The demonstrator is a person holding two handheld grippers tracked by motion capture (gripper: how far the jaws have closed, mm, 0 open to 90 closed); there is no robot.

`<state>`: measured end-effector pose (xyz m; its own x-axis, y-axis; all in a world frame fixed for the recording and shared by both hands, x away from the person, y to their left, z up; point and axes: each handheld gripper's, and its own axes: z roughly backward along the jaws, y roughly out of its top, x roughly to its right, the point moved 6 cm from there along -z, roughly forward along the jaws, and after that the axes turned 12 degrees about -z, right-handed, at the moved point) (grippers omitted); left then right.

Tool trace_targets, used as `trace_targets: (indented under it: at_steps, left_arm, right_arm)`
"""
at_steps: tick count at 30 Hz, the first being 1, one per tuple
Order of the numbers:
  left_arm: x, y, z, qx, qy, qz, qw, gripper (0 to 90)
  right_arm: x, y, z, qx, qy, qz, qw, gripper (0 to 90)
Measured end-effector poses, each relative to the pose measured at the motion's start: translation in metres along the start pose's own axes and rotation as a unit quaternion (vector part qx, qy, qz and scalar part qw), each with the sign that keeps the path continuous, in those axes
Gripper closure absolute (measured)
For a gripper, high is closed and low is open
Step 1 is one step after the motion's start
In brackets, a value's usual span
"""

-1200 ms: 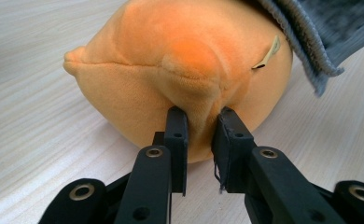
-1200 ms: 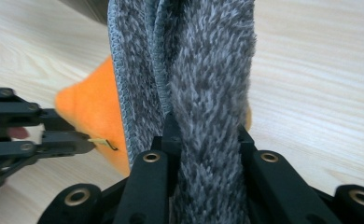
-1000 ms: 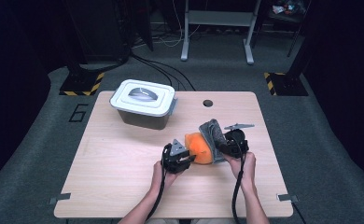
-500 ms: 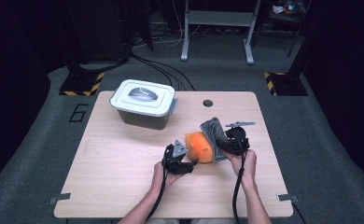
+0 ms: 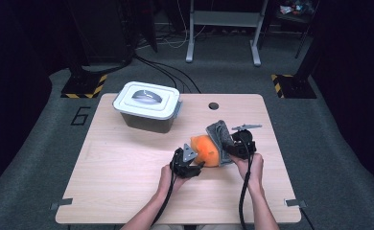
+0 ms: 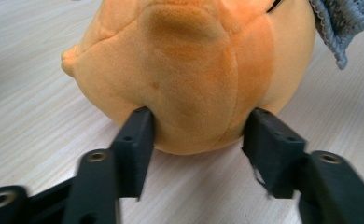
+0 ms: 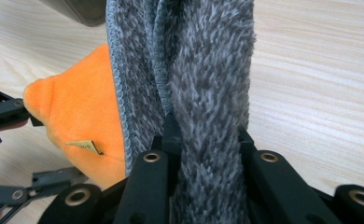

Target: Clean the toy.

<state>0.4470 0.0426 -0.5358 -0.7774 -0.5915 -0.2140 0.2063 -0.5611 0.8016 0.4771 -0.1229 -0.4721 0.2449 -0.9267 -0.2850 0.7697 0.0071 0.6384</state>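
One orange plush toy (image 5: pixel 205 150) is seen on the pale wood-grain table (image 5: pixel 122 167), right of centre and near the front edge, between the two grippers. Its surface is short, soft fleece, sewn from rounded panels with visible seams, and a small nub sticks out on one side; a little tag is seen on it in the right gripper view. The shape is round and squashy, flattened where it is pressed.

The left gripper (image 6: pixel 199 133) is set against the toy's lower bulge: the two black hard-plastic jaws are dug into the fleece on either side, at a middling width, and have just been closing a little after opening, with the plush caught between them.

One grey cloth (image 5: pixel 219 135) is stood up against the toy's right side, touching it. It is thick and fuzzy, mottled dark and light grey, with a stitched, ribbed hem along its edge. In the right gripper view a bunched fold of it is pinched firmly by the right gripper (image 7: pixel 207 144), whose jaws are drawn in tight on the pile.

One container (image 5: pixel 149 106) is counted at the back left of the table, well apart from the toy: a rectangular box with rounded corners, dark sides and a smooth pale lid with a recessed handle.

Two hands are counted, one on each gripper, with a black cable trailing from each. One small dark round hole (image 5: pixel 213 105) is seen near the far edge of the tabletop.
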Motion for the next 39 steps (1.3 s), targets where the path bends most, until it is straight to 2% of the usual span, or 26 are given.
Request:
trace_targets:
  at_steps: [2, 4, 5, 6, 7, 8, 12, 16, 23, 27, 28, 29, 31, 32, 33, 37, 39]
  left_arm:
    - [0.0, 0.0, -0.001, 0.0, 0.003, -0.008, 1.0, 55.7]
    - [-0.001, 0.001, -0.001, 0.0, 0.003, -0.007, 1.0, 64.4]
    - [-0.002, 0.001, 0.0, 0.0, -0.002, -0.006, 1.0, 67.0]
    - [-0.002, 0.002, 0.0, 0.003, -0.003, -0.005, 1.0, 69.1]
    - [-0.003, 0.003, 0.001, 0.006, -0.005, -0.003, 1.0, 71.0]
    - [-0.003, 0.003, 0.001, 0.008, -0.007, -0.001, 0.9999, 72.4]
    - [-0.005, 0.006, 0.005, 0.02, -0.033, 0.034, 0.9987, 75.2]
    - [-0.007, 0.01, 0.011, 0.031, -0.059, 0.078, 0.9948, 76.2]
    - [-0.003, 0.017, 0.019, 0.035, -0.08, 0.103, 0.9909, 76.2]
    - [0.0, 0.016, 0.022, 0.03, -0.085, 0.102, 0.9907, 76.1]
    - [0.001, 0.016, 0.021, 0.03, -0.085, 0.102, 0.9907, 76.1]
    - [0.001, 0.015, 0.021, 0.025, -0.082, 0.1, 0.9913, 76.0]
    - [0.0, 0.013, 0.02, 0.021, -0.081, 0.097, 0.9918, 75.6]
    - [0.0, 0.012, 0.019, 0.021, -0.075, 0.096, 0.9924, 75.1]
    - [-0.001, 0.011, 0.018, 0.015, -0.067, 0.084, 0.994, 73.3]
    - [-0.004, 0.011, 0.016, 0.006, -0.034, 0.064, 0.9974, 49.7]
    - [-0.005, 0.012, 0.015, 0.008, -0.019, 0.053, 0.9984, 43.7]
  right_arm:
    - [0.0, 0.0, 0.0, 0.002, 0.001, -0.001, 1.0, 75.0]
    - [0.0, -0.001, 0.001, 0.003, 0.001, -0.001, 1.0, 75.0]
    - [-0.001, -0.001, 0.001, 0.005, 0.002, -0.003, 1.0, 75.0]
    - [0.001, -0.001, 0.002, 0.007, 0.0, 0.005, 1.0, 75.0]
    - [0.0, -0.001, 0.003, 0.009, 0.001, -0.004, 1.0, 75.0]
    - [0.002, -0.001, 0.004, 0.013, 0.003, 0.004, 0.9999, 75.0]
    - [0.003, -0.001, 0.013, 0.023, 0.004, -0.003, 0.9997, 75.0]
    - [-0.002, -0.001, 0.025, 0.03, 0.014, -0.002, 0.9994, 75.0]
    - [-0.031, -0.003, 0.04, 0.034, 0.028, 0.034, 0.9984, 75.0]
    - [-0.046, -0.007, 0.035, 0.024, 0.027, 0.059, 0.9976, 75.0]
    - [-0.048, -0.008, 0.031, 0.02, 0.019, 0.054, 0.9981, 75.0]
    - [-0.048, -0.009, 0.027, 0.015, 0.015, 0.063, 0.9978, 75.0]
    - [-0.05, -0.009, 0.02, 0.012, 0.011, 0.057, 0.9982, 75.2]
    - [-0.05, -0.009, 0.017, 0.013, 0.009, 0.062, 0.998, 75.3]
    - [-0.051, -0.009, 0.013, 0.011, 0.008, 0.064, 0.9979, 75.4]
    - [-0.051, -0.008, 0.003, 0.003, 0.004, 0.067, 0.9977, 75.7]
    - [-0.051, -0.008, 0.0, 0.002, 0.01, 0.063, 0.998, 75.7]
